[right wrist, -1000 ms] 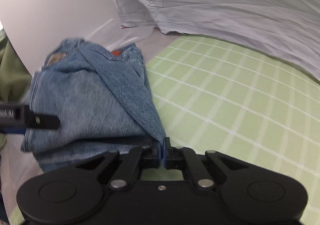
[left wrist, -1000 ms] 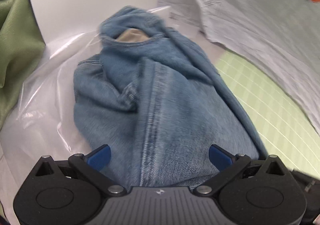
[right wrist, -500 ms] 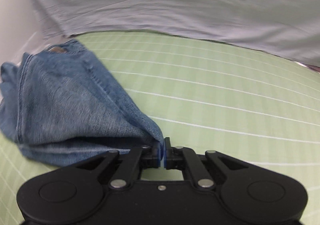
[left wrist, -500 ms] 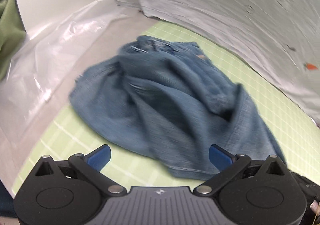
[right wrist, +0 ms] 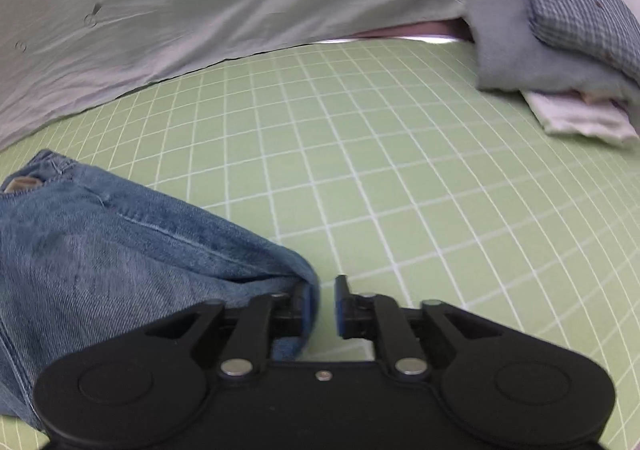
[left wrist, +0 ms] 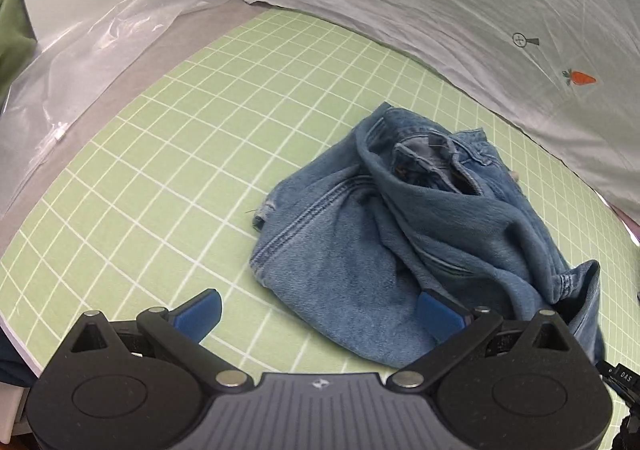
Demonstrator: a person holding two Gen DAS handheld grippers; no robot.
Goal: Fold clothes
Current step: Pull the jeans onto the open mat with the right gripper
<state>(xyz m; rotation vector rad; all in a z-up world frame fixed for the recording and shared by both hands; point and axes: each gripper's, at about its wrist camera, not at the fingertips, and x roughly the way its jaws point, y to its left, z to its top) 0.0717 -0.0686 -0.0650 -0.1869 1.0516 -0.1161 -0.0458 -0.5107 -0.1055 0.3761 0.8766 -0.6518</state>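
A green gridded mat [left wrist: 168,154] lies mostly bare, bounded at the far side by a pale wrinkled sheet [left wrist: 440,2] and left by clear plastic [left wrist: 80,58]. Crumpled blue jeans [left wrist: 400,234] sit mid-mat. Folded clothes [right wrist: 560,50] stack at the right edge. Left gripper [left wrist: 320,314] gapes wide, empty. Right gripper [right wrist: 325,306] is opening, denim hem beside one pad.

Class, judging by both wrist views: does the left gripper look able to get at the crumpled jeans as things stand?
Probably yes: the left gripper is open, the jeans lie just ahead on the green mat, and nothing sits between them.
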